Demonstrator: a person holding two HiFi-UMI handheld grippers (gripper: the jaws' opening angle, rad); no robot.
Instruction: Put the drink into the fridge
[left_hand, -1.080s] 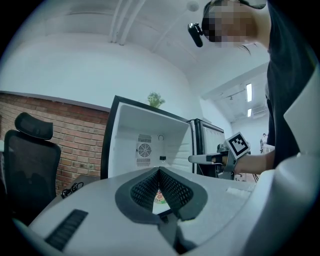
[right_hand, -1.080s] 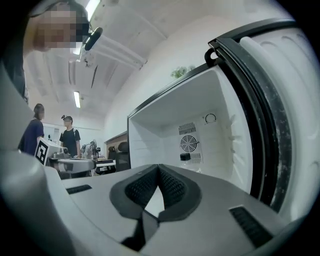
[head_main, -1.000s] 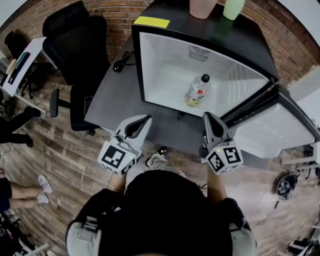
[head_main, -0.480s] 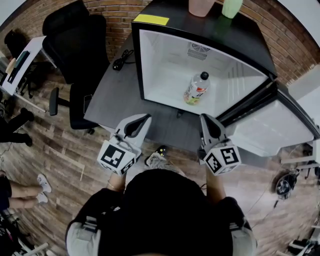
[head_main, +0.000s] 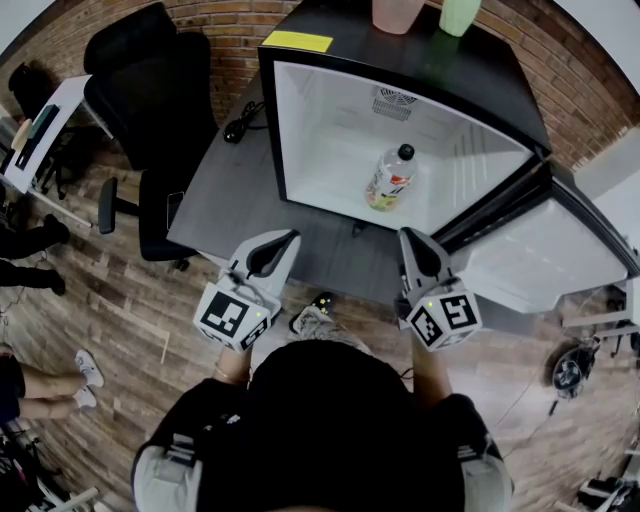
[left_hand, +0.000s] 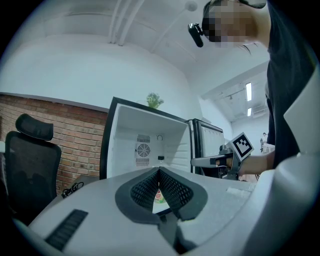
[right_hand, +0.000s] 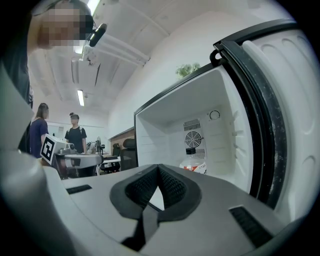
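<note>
The drink bottle (head_main: 390, 180), clear with a dark cap and a red and green label, stands inside the open white fridge (head_main: 330, 110), toward its back right. It also shows in the right gripper view (right_hand: 193, 163) and as a sliver behind the left jaws (left_hand: 159, 196). Both grippers hang in front of the fridge opening, apart from the bottle. My left gripper (head_main: 290, 238) (left_hand: 159, 170) is shut and holds nothing. My right gripper (head_main: 408, 236) (right_hand: 159, 167) is shut too, and empty. The fridge door (head_main: 545, 255) (right_hand: 272, 115) stands open at the right.
A grey table (head_main: 215, 190) with a black cable (head_main: 243, 122) flanks the fridge on the left, with a black office chair (head_main: 150, 90) behind it. A pink cup (head_main: 398, 12) and a green bottle (head_main: 462, 14) stand on the fridge top. Two people (right_hand: 76, 136) stand far off.
The right gripper has shifted a touch to the left. The bottle and the left gripper are where they were.
</note>
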